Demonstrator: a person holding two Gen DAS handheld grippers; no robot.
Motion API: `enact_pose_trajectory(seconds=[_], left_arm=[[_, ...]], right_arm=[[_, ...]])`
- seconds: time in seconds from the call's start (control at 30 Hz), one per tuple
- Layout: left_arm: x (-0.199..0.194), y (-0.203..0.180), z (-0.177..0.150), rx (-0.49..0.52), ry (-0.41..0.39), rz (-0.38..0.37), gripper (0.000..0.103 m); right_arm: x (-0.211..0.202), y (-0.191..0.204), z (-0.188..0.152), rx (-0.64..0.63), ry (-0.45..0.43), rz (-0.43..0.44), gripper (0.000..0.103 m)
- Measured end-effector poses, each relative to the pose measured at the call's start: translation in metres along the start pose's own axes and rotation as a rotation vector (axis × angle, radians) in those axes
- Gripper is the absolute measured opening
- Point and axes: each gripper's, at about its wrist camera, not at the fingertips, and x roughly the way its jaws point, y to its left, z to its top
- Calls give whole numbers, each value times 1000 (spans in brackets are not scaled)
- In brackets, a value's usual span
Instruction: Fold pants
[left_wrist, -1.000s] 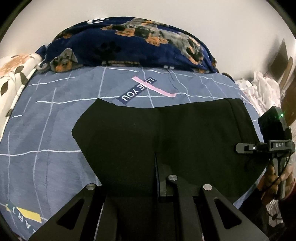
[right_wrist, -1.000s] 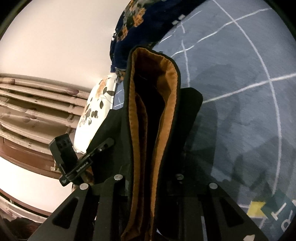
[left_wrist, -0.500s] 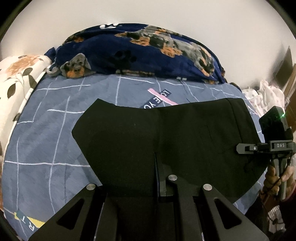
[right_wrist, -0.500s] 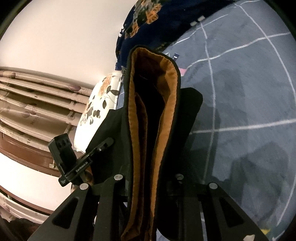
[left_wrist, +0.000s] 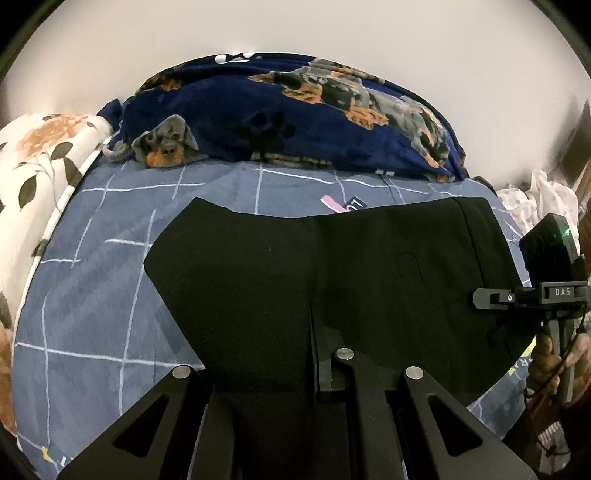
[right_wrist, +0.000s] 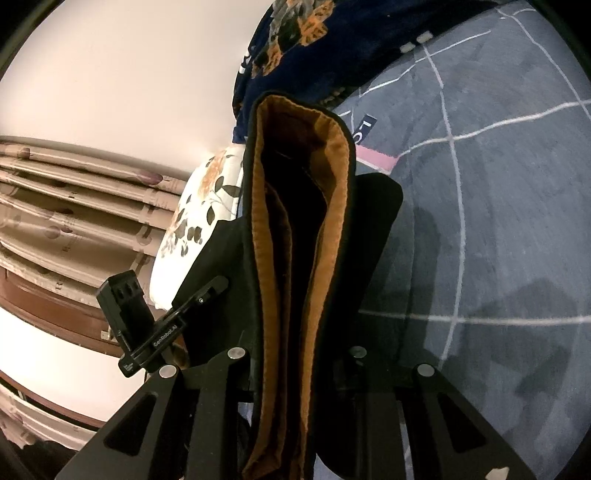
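The black pants (left_wrist: 332, 277) hang spread wide above the bed, stretched between my two grippers. My left gripper (left_wrist: 314, 354) is shut on their near edge at the bottom of the left wrist view. At the right edge of that view my right gripper (left_wrist: 532, 295) holds the other end, with a hand (left_wrist: 546, 354) on its grip. In the right wrist view, the waistband with its orange-brown lining (right_wrist: 332, 206) stands folded in layers. There my right gripper (right_wrist: 295, 369) is shut on it. My left gripper (right_wrist: 162, 332) shows at the left, against the black cloth.
Below lies a blue-grey bed sheet (left_wrist: 92, 295) with white grid lines. A navy dog-print blanket (left_wrist: 295, 122) is bunched along the far wall. A floral pillow (left_wrist: 33, 166) sits at the left, and white clothes (left_wrist: 546, 199) are piled at the right. Beige curtains (right_wrist: 55, 206) hang beyond the bed.
Both grippers have carried the pants across the bed toward the blanket. The pants now cover most of the printed label on the sheet. Both grips are unchanged.
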Motion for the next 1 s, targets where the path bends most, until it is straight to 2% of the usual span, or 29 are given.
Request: enact_pose_trajectory(seconds=[1.0], left_arm=[[33, 35, 68, -4, -53, 65, 10]], right_arm=[[5, 11, 17, -80, -32, -45, 20]])
